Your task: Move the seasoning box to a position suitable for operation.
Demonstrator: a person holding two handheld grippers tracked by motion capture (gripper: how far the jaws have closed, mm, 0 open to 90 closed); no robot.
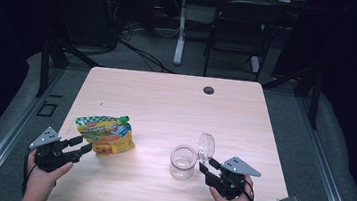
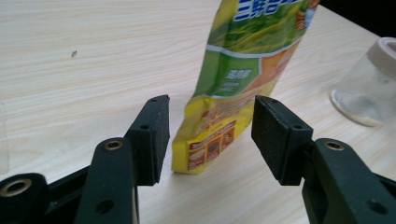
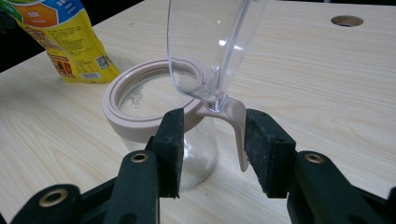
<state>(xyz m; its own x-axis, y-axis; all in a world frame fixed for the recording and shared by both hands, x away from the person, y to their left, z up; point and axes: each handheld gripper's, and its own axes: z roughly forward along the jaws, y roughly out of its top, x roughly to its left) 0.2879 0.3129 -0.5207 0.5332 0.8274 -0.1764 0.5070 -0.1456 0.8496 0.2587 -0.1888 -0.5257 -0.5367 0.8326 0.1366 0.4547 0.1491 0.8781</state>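
We are holding the left gripper [image 2: 208, 135] open around the bottom corner of the soft, crinkly pouch [image 1: 105, 134] lying beside the fragile jar [image 1: 183, 161], whose hinge the right gripper [image 3: 212, 149] is straddling, jaws apart.

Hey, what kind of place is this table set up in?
Probably a lab or office workroom set up for recording, not a kitchen: a bare wooden desk with a cable hole, loose cables on the grey floor, and a black chair beside another desk's leg.
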